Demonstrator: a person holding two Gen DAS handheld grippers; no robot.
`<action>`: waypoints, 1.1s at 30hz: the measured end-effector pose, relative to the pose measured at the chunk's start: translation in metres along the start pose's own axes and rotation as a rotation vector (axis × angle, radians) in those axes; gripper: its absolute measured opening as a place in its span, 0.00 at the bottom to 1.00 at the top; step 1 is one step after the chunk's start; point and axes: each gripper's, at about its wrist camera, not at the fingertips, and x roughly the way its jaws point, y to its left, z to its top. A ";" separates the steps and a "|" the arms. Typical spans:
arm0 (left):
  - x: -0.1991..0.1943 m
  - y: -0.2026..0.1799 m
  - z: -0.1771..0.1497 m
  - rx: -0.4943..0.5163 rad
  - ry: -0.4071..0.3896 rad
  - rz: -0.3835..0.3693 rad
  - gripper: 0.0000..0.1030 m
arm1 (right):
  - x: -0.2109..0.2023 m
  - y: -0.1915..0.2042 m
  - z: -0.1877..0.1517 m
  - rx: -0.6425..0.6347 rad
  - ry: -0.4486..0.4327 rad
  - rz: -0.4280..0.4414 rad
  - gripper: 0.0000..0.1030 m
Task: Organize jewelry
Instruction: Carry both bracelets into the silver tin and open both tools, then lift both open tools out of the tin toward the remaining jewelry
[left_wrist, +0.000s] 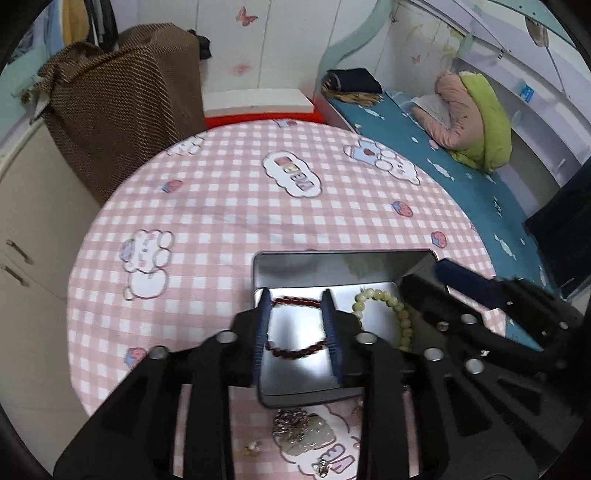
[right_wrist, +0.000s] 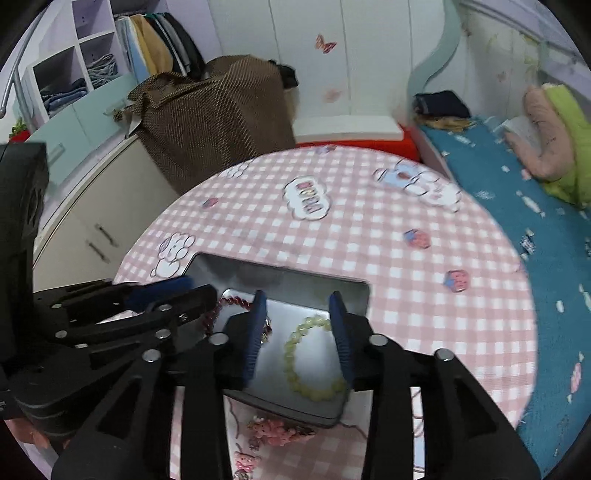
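An open metal tin sits on the round pink checked table. Inside lie a dark red bead bracelet and a pale yellow-green bead bracelet. My left gripper is open above the red bracelet, fingers either side of it. My right gripper is open above the pale bracelet; it also shows in the left wrist view. A silver chain with a pale stone pendant lies in front of the tin. Pink bear charms lie there too.
The round table has its far half bare. A brown draped object and low cabinets stand at the left. A bed with a blue sheet and pillows runs along the right.
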 end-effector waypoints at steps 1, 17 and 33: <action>-0.002 0.000 0.000 0.001 -0.002 -0.004 0.33 | -0.003 -0.001 0.000 0.003 -0.009 -0.009 0.49; -0.018 -0.001 -0.008 0.003 -0.016 0.032 0.54 | -0.026 -0.009 -0.007 0.011 -0.045 -0.057 0.65; -0.037 0.000 -0.028 -0.004 -0.032 0.028 0.59 | -0.049 0.005 -0.020 -0.005 -0.078 -0.069 0.72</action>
